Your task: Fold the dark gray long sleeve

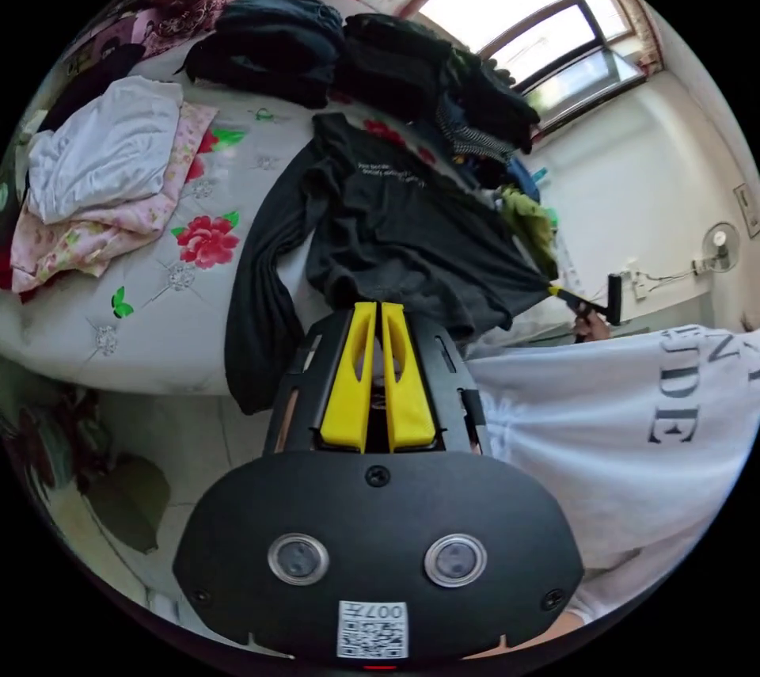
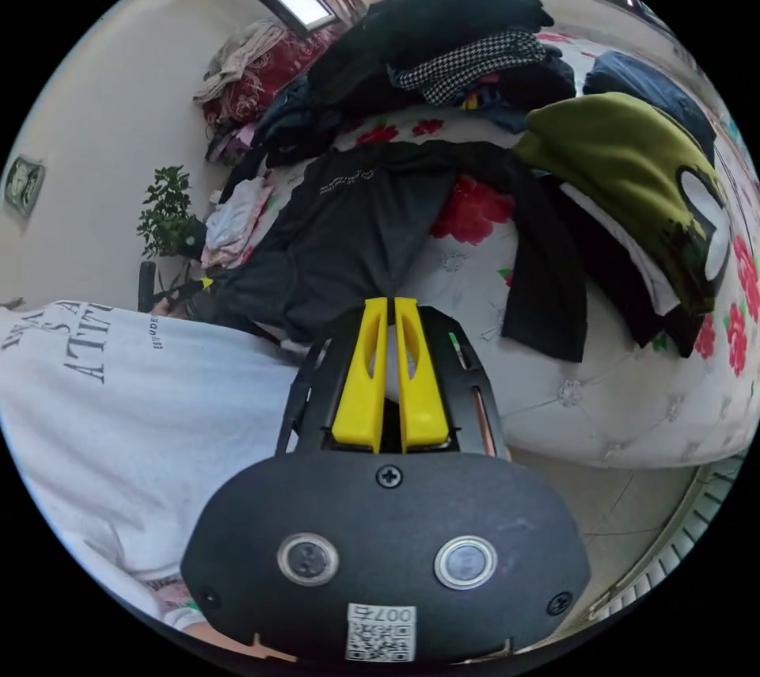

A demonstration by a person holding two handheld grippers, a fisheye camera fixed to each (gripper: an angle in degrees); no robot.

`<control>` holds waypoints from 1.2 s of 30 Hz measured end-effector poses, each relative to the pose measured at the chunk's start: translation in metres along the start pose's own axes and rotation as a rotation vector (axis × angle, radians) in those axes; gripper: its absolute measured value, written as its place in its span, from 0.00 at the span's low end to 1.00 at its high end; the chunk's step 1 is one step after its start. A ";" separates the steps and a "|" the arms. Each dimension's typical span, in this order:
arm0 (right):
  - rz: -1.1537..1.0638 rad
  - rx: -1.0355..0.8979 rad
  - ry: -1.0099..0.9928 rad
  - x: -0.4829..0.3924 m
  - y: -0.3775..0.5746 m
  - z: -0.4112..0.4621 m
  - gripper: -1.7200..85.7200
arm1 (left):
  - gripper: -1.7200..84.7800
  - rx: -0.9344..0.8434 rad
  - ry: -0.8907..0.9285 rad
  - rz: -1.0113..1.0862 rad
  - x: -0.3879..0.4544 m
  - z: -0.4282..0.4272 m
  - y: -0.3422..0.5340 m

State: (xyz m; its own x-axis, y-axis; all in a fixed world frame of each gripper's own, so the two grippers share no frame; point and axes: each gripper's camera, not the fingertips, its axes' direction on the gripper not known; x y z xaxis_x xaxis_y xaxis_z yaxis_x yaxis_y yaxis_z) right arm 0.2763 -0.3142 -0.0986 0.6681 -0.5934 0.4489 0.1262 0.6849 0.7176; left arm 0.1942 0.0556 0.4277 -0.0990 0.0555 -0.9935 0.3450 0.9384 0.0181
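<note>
Covering most of both views, your bed (image 1: 150, 313) carries a white quilted floral cover with the dark gray long sleeve (image 1: 396, 233) spread flat on it, collar away from you, hem at the near edge and one sleeve hanging over the side. Behind it sit heaps of dark clothes (image 1: 380, 59). Your white printed top (image 1: 625, 424) fills one side of each view. The left gripper view adds a folded white and pink stack (image 1: 111, 170) and a bright window (image 1: 522, 4); the right gripper view adds an olive garment (image 2: 633, 170) on a pile, and a potted plant (image 2: 166, 214) by the wall. Your left gripper (image 1: 378, 313) has its yellow jaws drawn almost together at the hem, your right gripper (image 2: 391, 306) likewise; whether either pinches cloth, you cannot tell, as the tips hide the contact. Far off in the left gripper view, the other gripper's yellow tip seems to touch the hem corner, though it is too small to confirm.
</note>
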 end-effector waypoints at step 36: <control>-0.034 -0.010 0.313 -0.030 0.056 0.030 0.07 | 0.06 0.004 -0.257 -0.227 -0.030 -0.029 0.098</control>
State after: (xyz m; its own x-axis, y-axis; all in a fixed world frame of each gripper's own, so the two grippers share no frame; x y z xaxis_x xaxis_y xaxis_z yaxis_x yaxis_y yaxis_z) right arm 0.2412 -0.2705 -0.0564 0.8564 -0.4582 0.2380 0.1583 0.6719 0.7236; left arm 0.2036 0.1555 0.4626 0.0645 -0.2433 -0.9678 0.3449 0.9155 -0.2071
